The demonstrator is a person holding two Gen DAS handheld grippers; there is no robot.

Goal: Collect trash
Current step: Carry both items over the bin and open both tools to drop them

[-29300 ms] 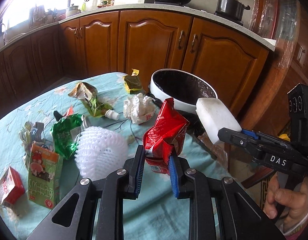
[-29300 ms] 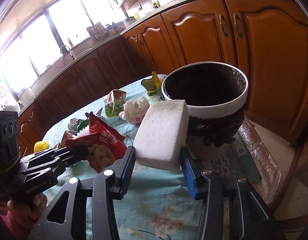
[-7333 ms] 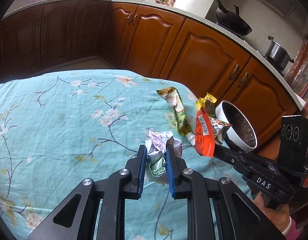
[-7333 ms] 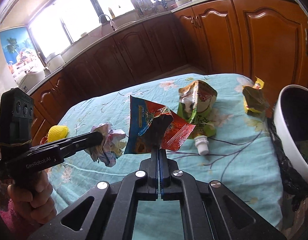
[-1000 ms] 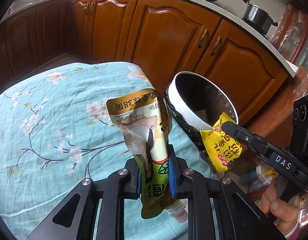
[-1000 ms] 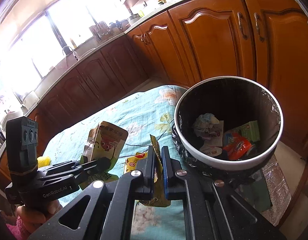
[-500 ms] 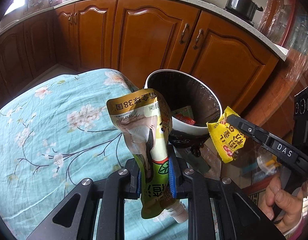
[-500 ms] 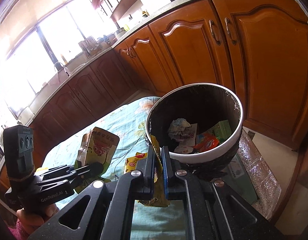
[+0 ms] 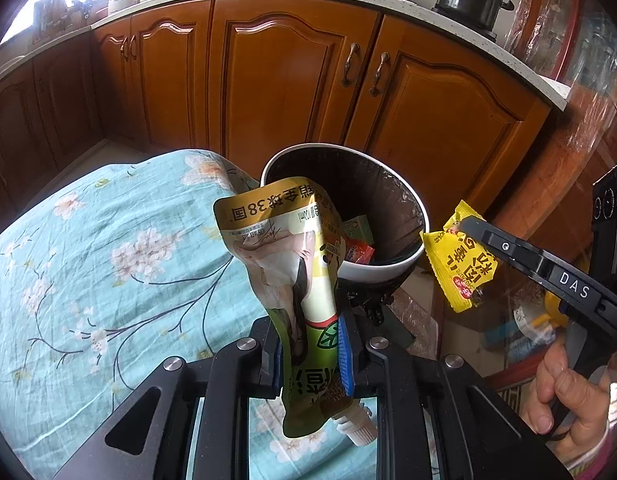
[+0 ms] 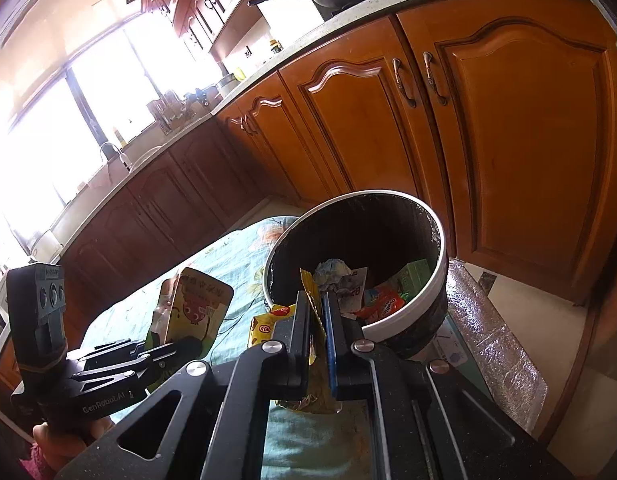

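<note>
The lower end of the green-and-gold drink pouch (image 9: 292, 280) drops behind the left gripper (image 9: 310, 354), so only its white spout (image 9: 358, 432) pokes out underneath. In the right wrist view the yellow snack wrapper (image 10: 314, 320) is seen almost edge-on between the right gripper's (image 10: 318, 338) 2 fingers, and its print cannot be read there; its bottom edge is tucked behind the gripper body. The bin's (image 10: 412, 320) base is cut off by both grippers, and the window glare washes out the far counter.

The left gripper's jaws are nearly closed, pressing on the pouch at its narrow lower third; the pouch stands upright above the pads, its wide sealed end overlapping the near rim of the bin in the left wrist view. The right gripper's jaws are pinched tight on the wrapper's upper edge, and the wrapper hangs below the fingertips just beside the bin's rim, outside it. Inside the black-lined bin lie a crumpled paper ball (image 10: 332, 270), a red packet (image 10: 382, 304) and a green carton (image 10: 414, 276). The bin stands at the corner of the table with the floral blue cloth (image 9: 88, 260), near the wooden cabinets (image 9: 284, 92). A hand (image 9: 564, 396) grips the right gripper's handle.
</note>
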